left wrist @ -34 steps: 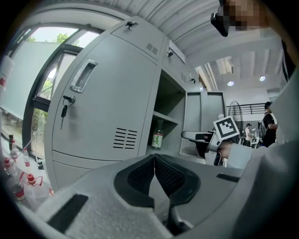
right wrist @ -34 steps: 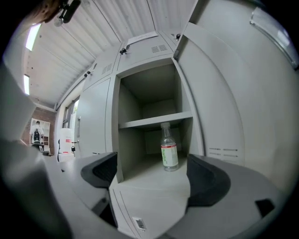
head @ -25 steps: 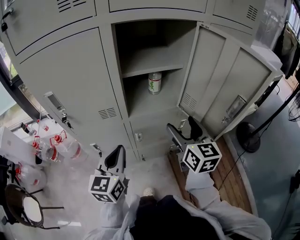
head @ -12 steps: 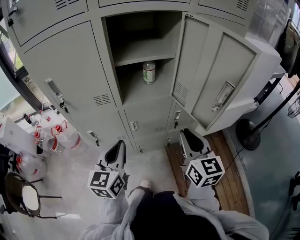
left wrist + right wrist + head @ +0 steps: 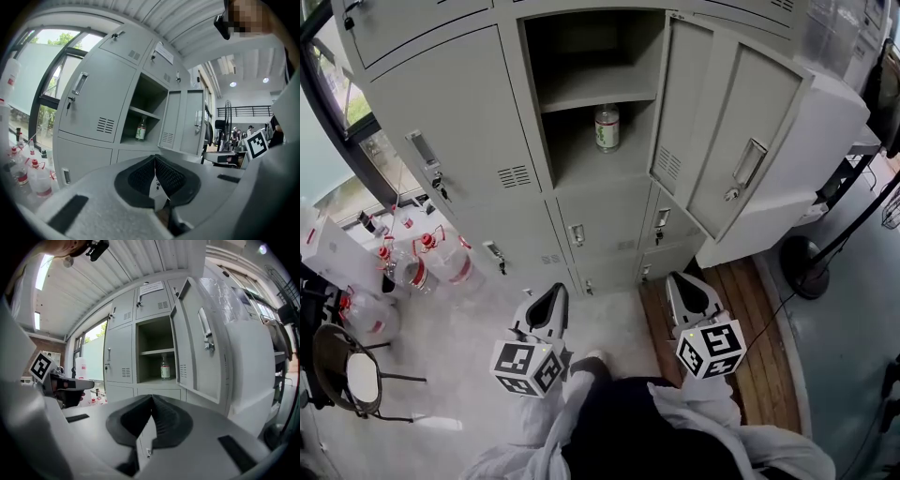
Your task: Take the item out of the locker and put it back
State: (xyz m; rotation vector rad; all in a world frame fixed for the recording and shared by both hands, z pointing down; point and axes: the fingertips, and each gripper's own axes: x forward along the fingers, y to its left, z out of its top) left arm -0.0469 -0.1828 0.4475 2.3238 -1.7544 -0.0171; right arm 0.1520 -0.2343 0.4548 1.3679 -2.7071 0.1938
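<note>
Left fingers (image 5: 139,177): pressed together, with nothing between them; past the tips I see only the locker front.
Left gripper (image 5: 557,291): held low before the locker (image 5: 598,202), pointing toward it, well apart from the open compartment.
Bottle (image 5: 607,128): stands upright inside the open compartment, on its floor below the shelf and toward the back. Nothing touches it. The left gripper view shows it there too (image 5: 140,129).
Right fingers (image 5: 165,420): they have just been closing and now meet; nothing is between them.
Right gripper (image 5: 677,281): also low, below the hanging door, well apart from the bottle.
Door (image 5: 727,141): swung wide open to the right, leaving the compartment mouth free.
Stage: I judge that this fits two cases. Either the bottle waits to be lifted out, or it is already set back and both hands are clear of it. From this moment I cannot decide which one.
Care: in both cases I would keep the right gripper clear of the door's lower edge, so the door does not swing. The bottle is tall and narrow, so I expect it tips easily. Any travel near it should be slow, level and straight through the mouth, under the shelf.
</note>
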